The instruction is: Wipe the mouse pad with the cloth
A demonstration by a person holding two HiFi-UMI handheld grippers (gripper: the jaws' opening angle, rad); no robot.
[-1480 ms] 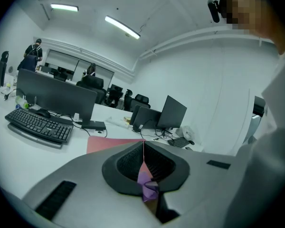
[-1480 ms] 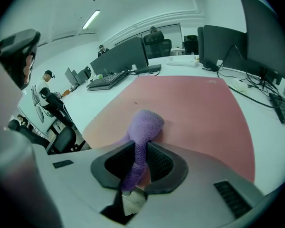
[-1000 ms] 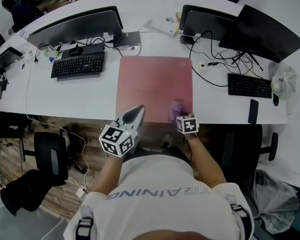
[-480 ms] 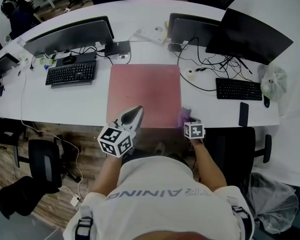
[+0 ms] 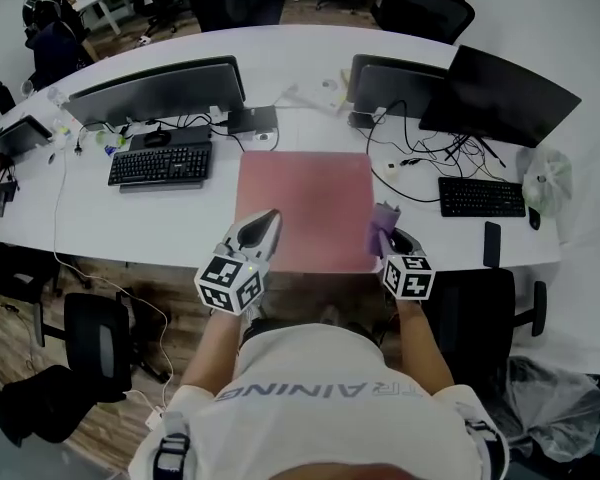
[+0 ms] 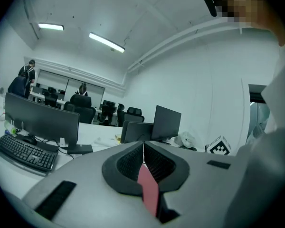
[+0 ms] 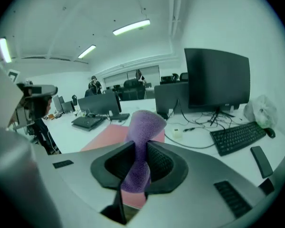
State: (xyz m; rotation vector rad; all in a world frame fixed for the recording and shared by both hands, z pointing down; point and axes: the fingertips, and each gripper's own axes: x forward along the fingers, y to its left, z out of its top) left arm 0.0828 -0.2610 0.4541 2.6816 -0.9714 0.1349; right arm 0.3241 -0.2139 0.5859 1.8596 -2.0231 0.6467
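A white desk [image 5: 100, 218] is carrying a wide monitor [image 5: 155, 88] at the left, with a black keyboard [image 5: 160, 164] lying before it. A second monitor [image 5: 395, 80] and a third monitor [image 5: 500, 96] are standing at the right, behind loose cables [image 5: 420, 148], a second keyboard [image 5: 481, 197] and a dark phone [image 5: 492, 244]. An office chair [image 5: 98, 343] is standing on the wooden floor [image 5: 180, 268]

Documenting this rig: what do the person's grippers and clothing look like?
The left gripper and right gripper have light grey shells with dark ribbed pads. Each carries a white cube with black square markers. The person wears a white shirt with grey lettering.
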